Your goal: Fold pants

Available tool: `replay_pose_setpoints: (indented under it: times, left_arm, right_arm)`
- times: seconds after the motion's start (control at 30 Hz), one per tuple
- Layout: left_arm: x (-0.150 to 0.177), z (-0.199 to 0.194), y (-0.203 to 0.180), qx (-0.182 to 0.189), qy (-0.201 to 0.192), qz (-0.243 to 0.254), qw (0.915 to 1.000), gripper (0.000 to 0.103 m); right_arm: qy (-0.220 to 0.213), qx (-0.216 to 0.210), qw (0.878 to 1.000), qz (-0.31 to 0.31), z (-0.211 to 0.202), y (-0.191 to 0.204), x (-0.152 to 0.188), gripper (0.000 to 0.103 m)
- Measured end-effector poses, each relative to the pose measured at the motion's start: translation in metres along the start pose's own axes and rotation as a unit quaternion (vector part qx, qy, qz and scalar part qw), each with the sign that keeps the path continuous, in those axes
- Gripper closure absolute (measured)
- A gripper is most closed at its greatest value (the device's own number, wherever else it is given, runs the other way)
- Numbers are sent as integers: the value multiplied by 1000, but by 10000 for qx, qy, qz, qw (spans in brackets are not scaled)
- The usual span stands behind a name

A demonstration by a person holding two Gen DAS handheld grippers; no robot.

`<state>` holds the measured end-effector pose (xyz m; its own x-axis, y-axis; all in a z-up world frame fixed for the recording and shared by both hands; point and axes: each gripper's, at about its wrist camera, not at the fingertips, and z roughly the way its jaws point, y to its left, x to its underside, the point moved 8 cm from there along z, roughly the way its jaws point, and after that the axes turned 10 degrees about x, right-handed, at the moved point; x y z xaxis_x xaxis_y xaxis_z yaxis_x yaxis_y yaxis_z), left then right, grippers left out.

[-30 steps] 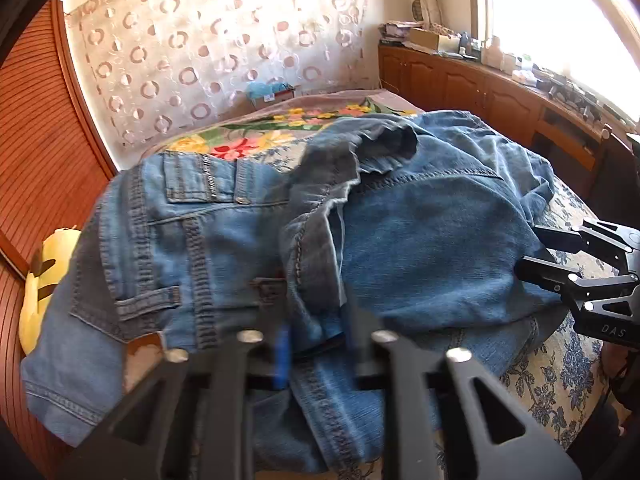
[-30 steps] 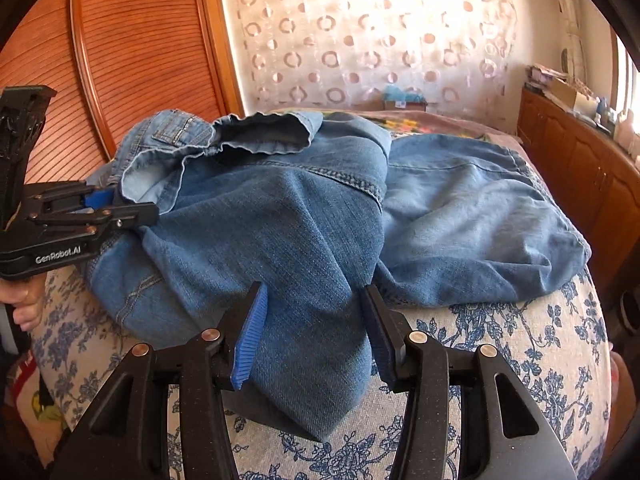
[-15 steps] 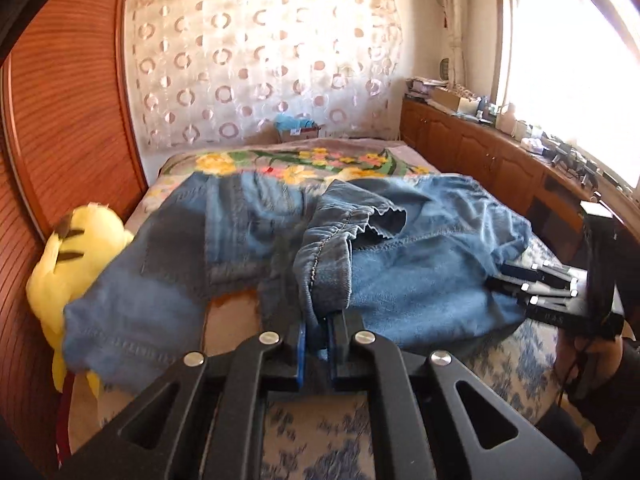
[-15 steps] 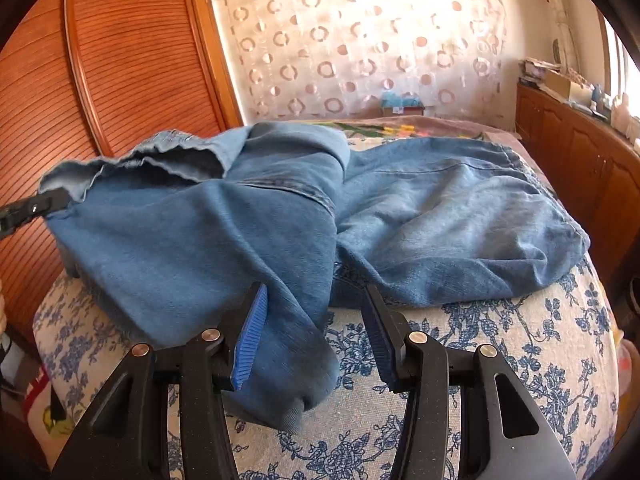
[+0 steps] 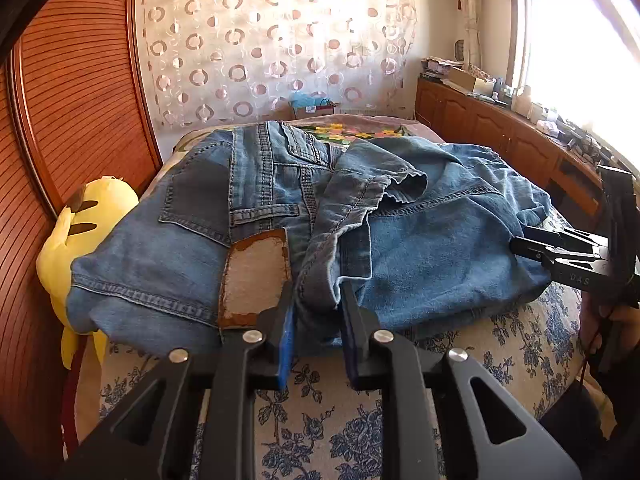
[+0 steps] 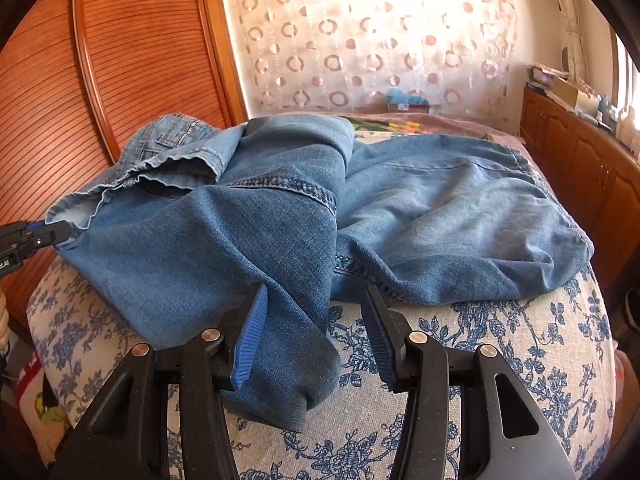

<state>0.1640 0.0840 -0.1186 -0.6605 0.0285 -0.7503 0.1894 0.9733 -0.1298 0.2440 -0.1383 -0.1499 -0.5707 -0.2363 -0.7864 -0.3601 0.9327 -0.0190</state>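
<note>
Blue jeans (image 5: 248, 216) lie bunched across a bed (image 5: 520, 344) with a blue floral cover, filling the middle of both views. In the left wrist view the waistband side with a back pocket and a worn leather patch (image 5: 256, 276) sits left of centre, while a folded leg spreads to the right. The left gripper (image 5: 318, 320) is at the bottom centre; its jaws are opening, with a fold of denim between the blue pads and the fingers (image 5: 286, 320) no longer pinching it tight. At the right edge of that view the right gripper (image 5: 560, 248) shows side-on, its tips at the edge of the jeans, held by a hand (image 5: 616, 320). In the right wrist view the right gripper (image 6: 314, 336) is at the bottom centre with jaws parted wide; a leg end lies between them, resting against the left pad and clear of the right one. At the left edge of that view, the left gripper's tip (image 6: 44, 236) meets the frayed hem. A yellow plush toy (image 5: 80, 232) sits at the left of the left wrist view, against a wooden slatted wall (image 5: 72, 100). A curtain (image 5: 272, 48) with circles hangs at the top centre.
</note>
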Motion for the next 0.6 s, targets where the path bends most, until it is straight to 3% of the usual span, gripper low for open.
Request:
replay_pose_setpoints:
  times: [0.2,0.27,0.47,0.6]
  left_arm:
    - [-6,-12,-10,-9,-163,181,9997,64]
    - [-11,-16,-14,33,-227,224,9995,63]
    - [-25,-19,-27,152,-364,362,9986,35]
    - [-33,-11,-35,232,-305,460,9982,35]
  right_arm:
    - [-14,12,10000,-22,-1,0,1,54]
    - [-14,16,10000,-23,-1,0,1,54]
    - [-17,9,10000,-21,-1,1,1,54]
    - [-14,15,10000,-24,-1,2,1,54]
